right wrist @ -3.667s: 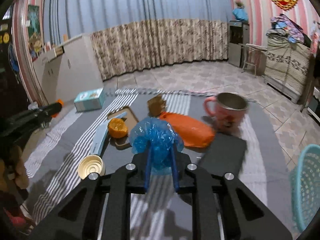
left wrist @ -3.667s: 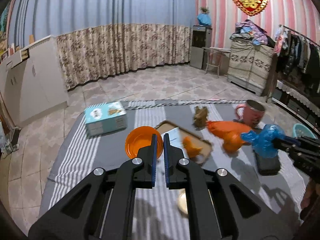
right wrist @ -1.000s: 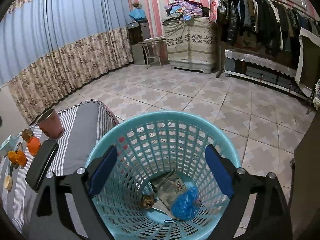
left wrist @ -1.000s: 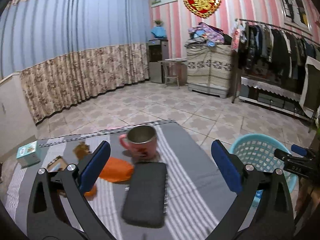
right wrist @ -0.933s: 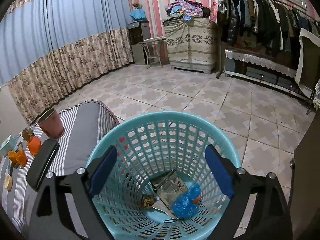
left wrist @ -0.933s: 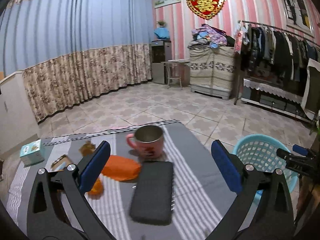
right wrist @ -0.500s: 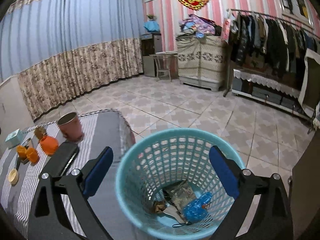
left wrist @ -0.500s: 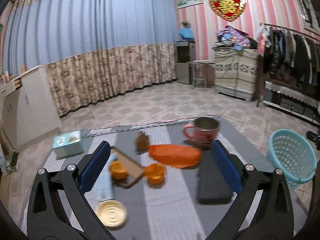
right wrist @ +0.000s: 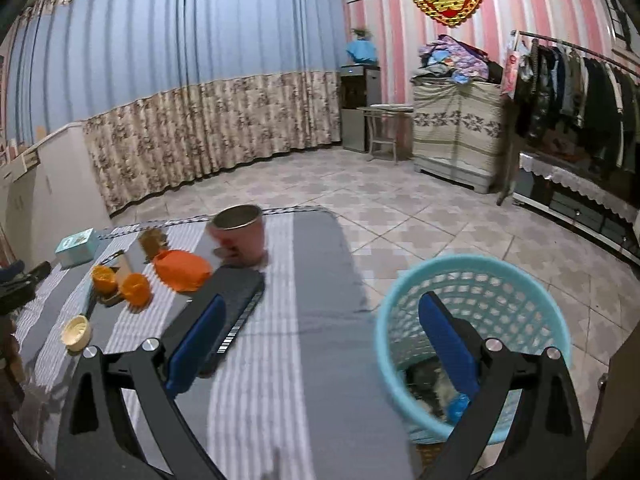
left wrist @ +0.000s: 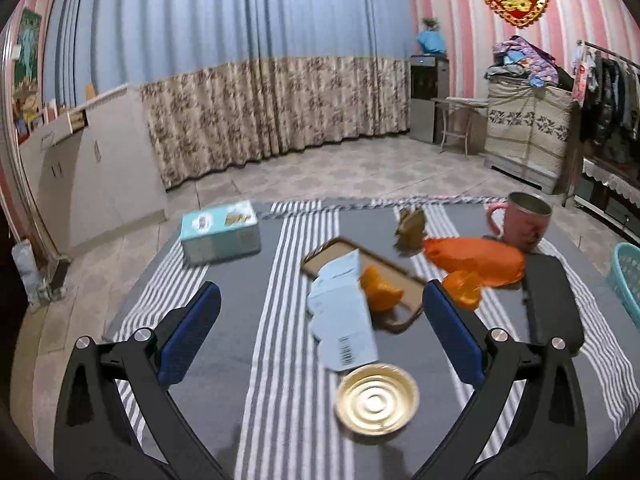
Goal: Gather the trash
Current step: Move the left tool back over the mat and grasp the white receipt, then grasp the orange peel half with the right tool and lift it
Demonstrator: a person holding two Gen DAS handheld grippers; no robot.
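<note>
My left gripper (left wrist: pixel 320 332) hangs open over the striped table, nothing between its blue pads. Just ahead of it lie a flattened pale-blue carton (left wrist: pixel 344 320), a round gold foil lid (left wrist: pixel 376 398), orange peels (left wrist: pixel 380 292) on a brown tray (left wrist: pixel 400 276) and an orange bag (left wrist: pixel 474 260). My right gripper (right wrist: pixel 320 340) is open and empty, straddling the table's right end and the teal basket (right wrist: pixel 472 280) on the floor. Inside the basket lie a blue wad (right wrist: pixel 458 404) and paper scraps. The orange bag (right wrist: pixel 182 268) and peels (right wrist: pixel 136 286) sit far left of it.
A pink mug (left wrist: pixel 524 220), a black flat case (left wrist: pixel 554 300), a brown crumpled scrap (left wrist: pixel 412 226) and a teal tissue box (left wrist: pixel 220 232) also stand on the table. The left gripper's tip (right wrist: pixel 24 280) shows at the left edge. Tiled floor (right wrist: pixel 420 220) surrounds the table; curtains and furniture line the walls.
The left gripper has swung left from the mug end to the carton and foil lid. The right gripper has pulled back and left off the basket toward the table. Both stayed open.
</note>
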